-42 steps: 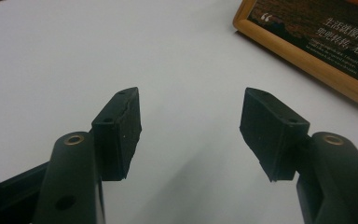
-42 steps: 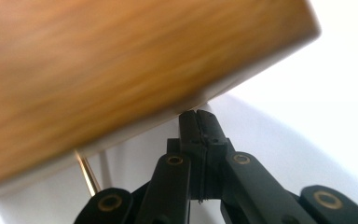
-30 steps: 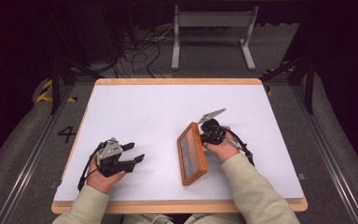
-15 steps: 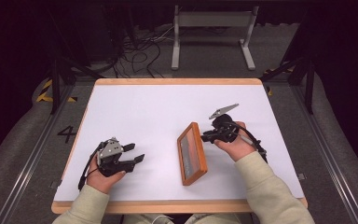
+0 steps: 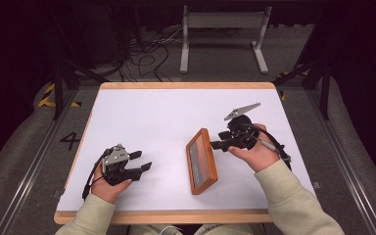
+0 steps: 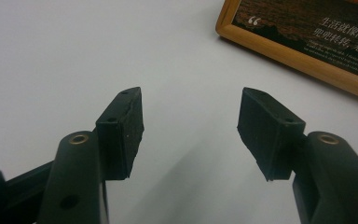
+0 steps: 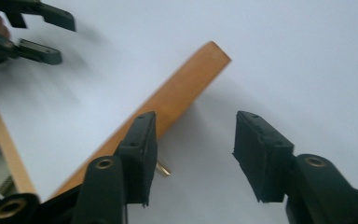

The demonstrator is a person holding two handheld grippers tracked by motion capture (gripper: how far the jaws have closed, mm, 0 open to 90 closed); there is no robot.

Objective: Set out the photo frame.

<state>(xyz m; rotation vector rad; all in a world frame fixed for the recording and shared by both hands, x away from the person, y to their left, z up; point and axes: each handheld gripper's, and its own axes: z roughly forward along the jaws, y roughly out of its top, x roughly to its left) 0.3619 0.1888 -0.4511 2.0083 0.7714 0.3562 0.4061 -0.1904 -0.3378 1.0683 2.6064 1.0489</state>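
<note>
A wood-framed picture (image 5: pixel 201 161) sits on the white table (image 5: pixel 166 117), right of the middle, its dark face turned toward my left gripper. In the left gripper view its face carries white writing (image 6: pixel 317 23). My left gripper (image 5: pixel 144 160) rests low at the table's left, jaws wide apart (image 6: pixel 191 126) with nothing between them. My right gripper (image 5: pixel 215 143) hovers just right of the frame's far end. Its jaws have just been opening and hold nothing (image 7: pixel 193 149). The frame's wooden edge (image 7: pixel 182 98) runs past its left jaw.
A small brass tab (image 7: pixel 163 169) sticks out behind the frame near the right gripper's left jaw. The table has a wooden rim (image 5: pixel 176 215). Cables (image 5: pixel 142 54) and a metal stand (image 5: pixel 225 29) lie on the floor beyond the far edge.
My right gripper, shut at the frame's far end a second ago, has opened, lifted and drawn off to the right. The frame stays put. The left gripper has not moved.
</note>
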